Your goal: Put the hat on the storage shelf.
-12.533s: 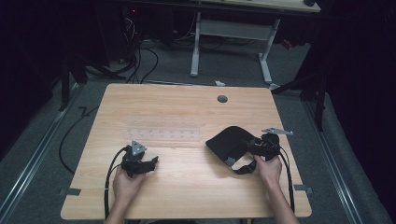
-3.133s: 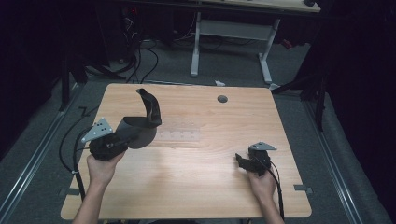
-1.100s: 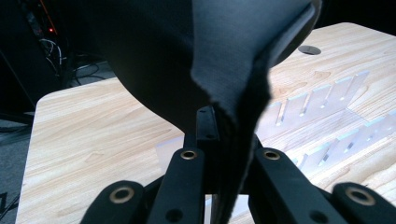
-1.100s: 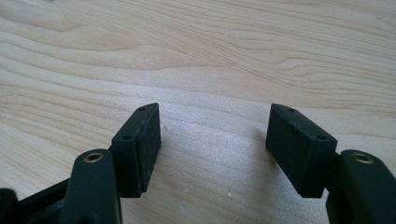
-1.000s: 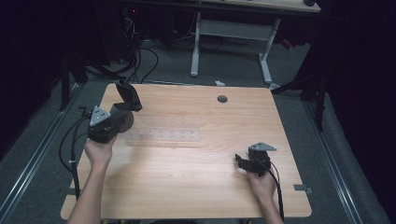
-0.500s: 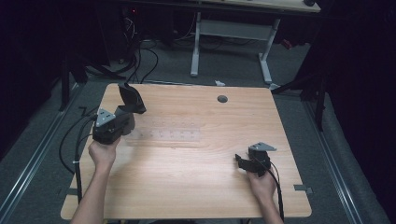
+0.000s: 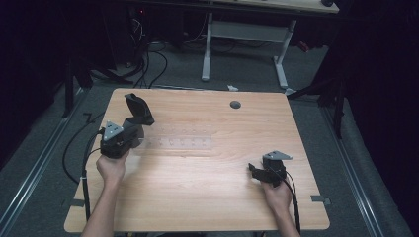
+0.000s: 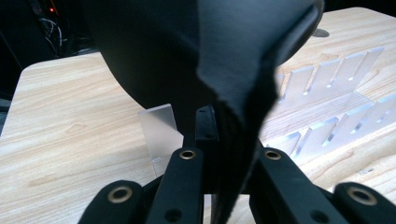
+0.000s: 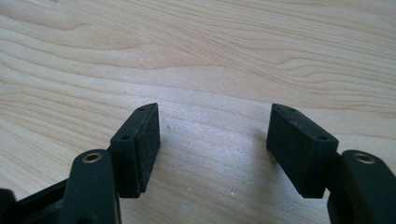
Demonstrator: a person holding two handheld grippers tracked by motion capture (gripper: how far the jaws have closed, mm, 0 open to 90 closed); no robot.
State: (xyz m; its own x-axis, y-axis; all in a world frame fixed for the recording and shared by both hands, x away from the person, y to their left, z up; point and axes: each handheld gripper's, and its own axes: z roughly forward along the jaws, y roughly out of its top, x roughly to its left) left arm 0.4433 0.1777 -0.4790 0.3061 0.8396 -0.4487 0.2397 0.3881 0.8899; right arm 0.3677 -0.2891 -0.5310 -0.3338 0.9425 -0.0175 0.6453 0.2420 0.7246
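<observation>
Table [image 7: 207, 197] is carrying the work: light wood top, with a clear slotted rack [image 7: 180, 143] lying flat left of centre, its row of upright dividers [image 8: 327, 77] presumably meant to take thin items on edge. Black soft piece [image 7: 138, 108], looking like a mask or folded pad, is being held up above the rack's left end, near the table's far left corner; it is standing roughly upright, most likely so its lower edge can be dropped between two dividers. Left claw [image 8: 224, 186] is clamping this piece by its bottom edge, jaws closed tight on the fabric, which is hanging over the lens. Right claw [image 7: 257, 172] is resting on the table near the right front, well apart from the rack, jaws standing wide with nothing between them [image 9: 212, 154], probably parked so as not to obstruct the placing
</observation>
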